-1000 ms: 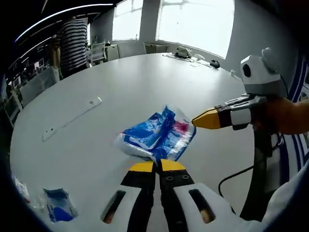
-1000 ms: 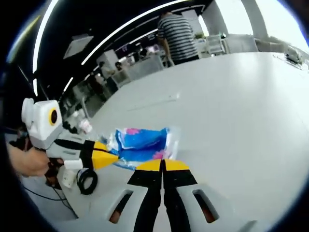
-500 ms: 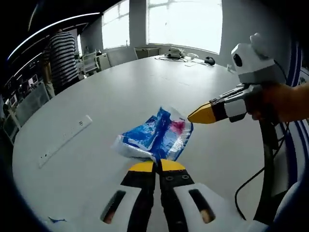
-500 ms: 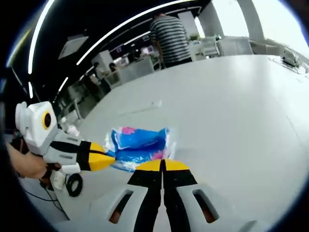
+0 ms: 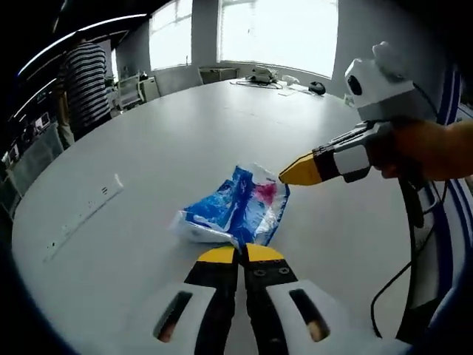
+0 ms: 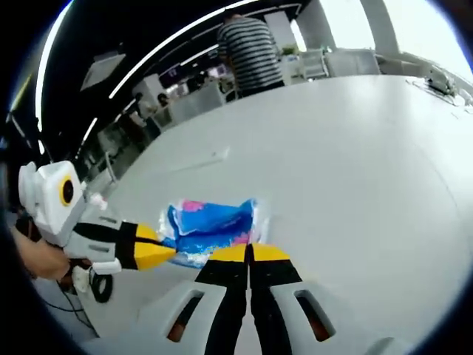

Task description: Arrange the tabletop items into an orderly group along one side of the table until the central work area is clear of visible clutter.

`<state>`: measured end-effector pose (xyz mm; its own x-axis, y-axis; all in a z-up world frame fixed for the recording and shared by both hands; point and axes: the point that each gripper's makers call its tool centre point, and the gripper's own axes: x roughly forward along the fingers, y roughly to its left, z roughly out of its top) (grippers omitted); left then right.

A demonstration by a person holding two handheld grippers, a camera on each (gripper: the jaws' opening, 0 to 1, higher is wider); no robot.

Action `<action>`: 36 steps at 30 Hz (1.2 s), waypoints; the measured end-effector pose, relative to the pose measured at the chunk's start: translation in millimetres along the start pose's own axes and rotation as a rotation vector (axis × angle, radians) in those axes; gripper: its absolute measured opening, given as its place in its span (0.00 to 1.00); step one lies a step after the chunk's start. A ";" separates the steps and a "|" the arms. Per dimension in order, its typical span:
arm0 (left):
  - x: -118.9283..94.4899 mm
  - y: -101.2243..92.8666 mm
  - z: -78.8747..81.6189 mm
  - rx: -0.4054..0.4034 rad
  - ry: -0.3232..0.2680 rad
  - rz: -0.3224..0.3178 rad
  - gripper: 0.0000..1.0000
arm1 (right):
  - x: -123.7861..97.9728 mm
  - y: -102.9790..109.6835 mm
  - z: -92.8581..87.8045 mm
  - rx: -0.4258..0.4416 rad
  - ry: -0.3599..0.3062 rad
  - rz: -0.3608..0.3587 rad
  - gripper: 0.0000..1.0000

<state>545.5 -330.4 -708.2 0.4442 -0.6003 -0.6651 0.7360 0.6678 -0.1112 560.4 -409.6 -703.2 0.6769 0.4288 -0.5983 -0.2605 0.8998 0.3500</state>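
With both closed, empty grippers — left, right — flanking the crumpled blue-and-pink plastic packet, open one, pinch an edge firmly.

The packet lies on the table, between both grippers.

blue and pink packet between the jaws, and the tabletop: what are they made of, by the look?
Blue and pink crinkled packet: looks like thin glossy plastic film; it is creased, catches glints, and its edge is see-through. White round table: smooth, hard, matte to satin top, likely laminate or painted board; it reflects the window light softly and shows no grain. Neither is certain from the look alone.
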 end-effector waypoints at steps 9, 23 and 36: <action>12.7 -0.9 -0.6 0.004 0.007 -0.012 0.00 | -1.8 -14.2 -7.1 0.006 0.019 -0.017 0.00; 20.2 7.7 -36.5 -0.215 0.068 -0.008 0.02 | 15.2 -23.2 -37.6 0.030 0.088 -0.030 0.00; 22.3 5.0 -46.1 -0.280 0.088 -0.021 0.03 | 21.1 -24.3 -44.4 0.041 0.117 -0.028 0.00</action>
<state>535.5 -320.2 -757.6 0.3753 -0.5833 -0.7203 0.5696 0.7582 -0.3173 550.5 -418.9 -756.3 0.5979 0.4121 -0.6875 -0.2123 0.9085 0.3599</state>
